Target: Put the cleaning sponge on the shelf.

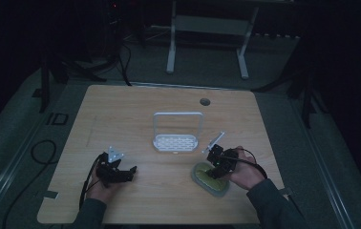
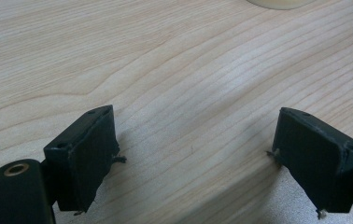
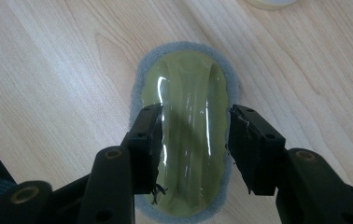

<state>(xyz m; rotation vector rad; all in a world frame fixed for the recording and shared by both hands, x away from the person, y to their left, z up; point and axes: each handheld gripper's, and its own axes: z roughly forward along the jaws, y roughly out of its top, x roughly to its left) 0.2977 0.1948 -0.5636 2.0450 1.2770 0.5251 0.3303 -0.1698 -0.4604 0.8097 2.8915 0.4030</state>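
Observation:
A scrubber (image 1: 210, 183) with a glossy olive-green top (image 3: 188, 93) on a grey pad (image 3: 139, 84) lies flat on the wooden table at the front right. My right gripper (image 1: 216, 167) hangs over it, pointing down. In the right gripper view, the right gripper (image 3: 195, 112) has its jaws on either side of the green top, close against its sides; I see no firm squeeze. My left gripper (image 1: 130, 171) rests low at the front left, held by a hand. In the left gripper view, the left gripper (image 2: 196, 113) stands wide open over bare wood.
A white wire rack (image 1: 177, 142) with a tall looped handle stands mid-table, just behind both grippers. A round cable hole (image 1: 205, 101) sits near the far edge. A pale rounded rim (image 3: 270, 3) peeks in at the top. The room around the table is dark.

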